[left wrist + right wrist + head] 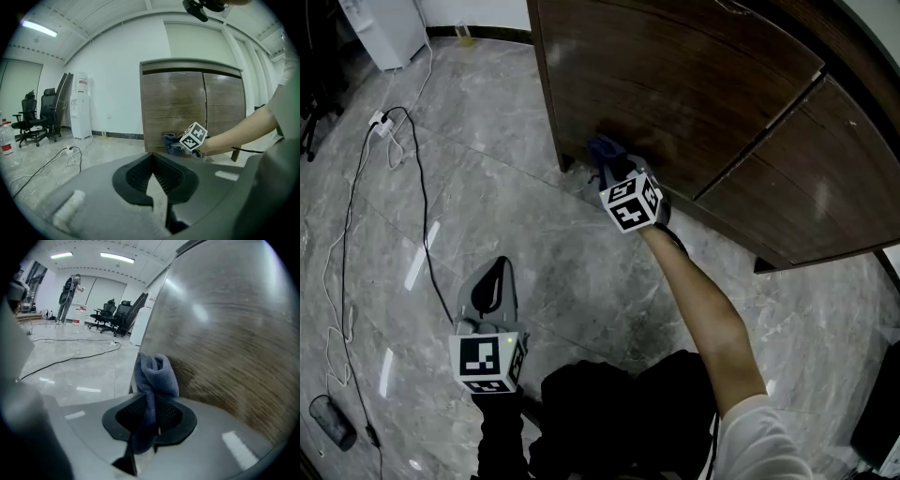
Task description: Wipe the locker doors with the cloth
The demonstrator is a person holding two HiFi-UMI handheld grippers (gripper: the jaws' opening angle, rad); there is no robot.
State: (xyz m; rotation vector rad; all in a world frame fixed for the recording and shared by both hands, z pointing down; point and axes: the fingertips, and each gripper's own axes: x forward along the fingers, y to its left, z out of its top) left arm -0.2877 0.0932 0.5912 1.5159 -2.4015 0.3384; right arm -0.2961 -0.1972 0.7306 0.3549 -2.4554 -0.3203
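The brown wooden locker has a left door (675, 84) and a right door (816, 187). My right gripper (614, 173) is shut on a blue cloth (605, 150) and holds it against the bottom corner of the left door. In the right gripper view the cloth (154, 373) bunches up past the fingertips of the right gripper (152, 397) and touches the wood of the left door (234, 343). My left gripper (492, 281) hangs low over the floor, away from the locker, shut with nothing in it. The left gripper (152, 157) looks at the cloth (171, 140) from a distance.
A power strip with white and black cables (380, 122) lies on the marble floor at left. A white appliance (384, 28) stands at the far left and a dark object (333, 422) near left. Office chairs (37, 117) and a person (70, 291) are far off.
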